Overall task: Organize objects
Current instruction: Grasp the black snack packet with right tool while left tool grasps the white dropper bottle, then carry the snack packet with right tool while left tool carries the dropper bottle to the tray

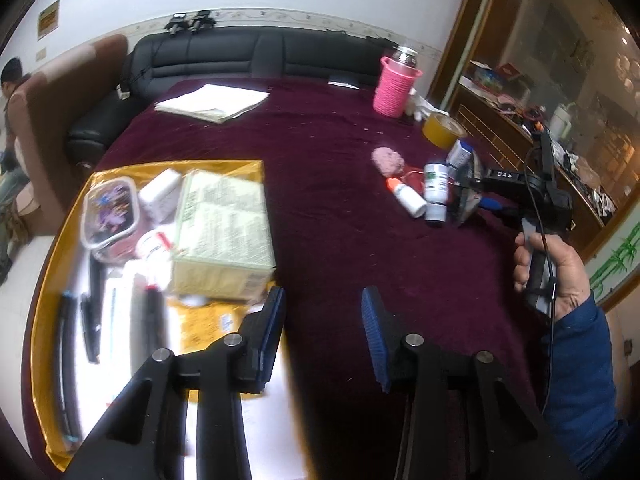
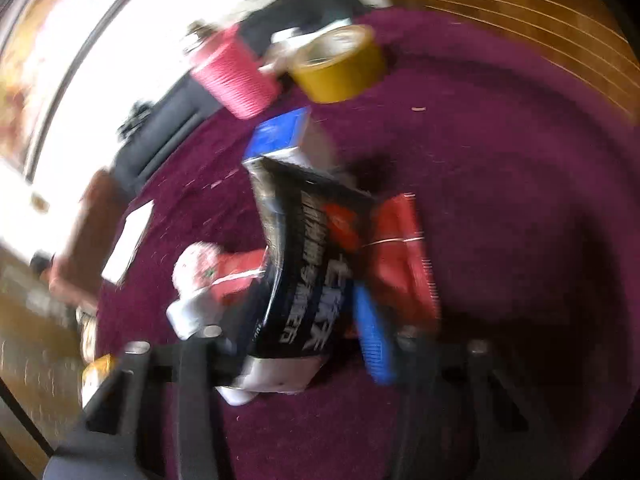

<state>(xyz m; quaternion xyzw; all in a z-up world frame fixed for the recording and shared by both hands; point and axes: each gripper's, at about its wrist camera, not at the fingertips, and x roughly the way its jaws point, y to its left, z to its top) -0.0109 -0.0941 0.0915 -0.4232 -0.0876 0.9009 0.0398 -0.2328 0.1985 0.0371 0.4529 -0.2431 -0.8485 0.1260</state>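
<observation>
While our left tongs (image 1: 323,338) gape empty, our right tongs (image 2: 304,340) seemingly pinch the black packet (image 2: 304,264); we should lift gently.

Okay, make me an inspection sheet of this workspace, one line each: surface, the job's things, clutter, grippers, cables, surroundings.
Surface: maroon tablecloth, a gold tray at its left.
Job's things: green box, lidded container and pens on the tray; small bottles loose at right.
Clutter: pink woven holder, yellow tape roll, papers.
Grippers: left gripper open, empty; right gripper around a black pouch, grip blurred.
Cables: black cable along the right hand.
Surroundings: black sofa, wooden cabinet.
</observation>
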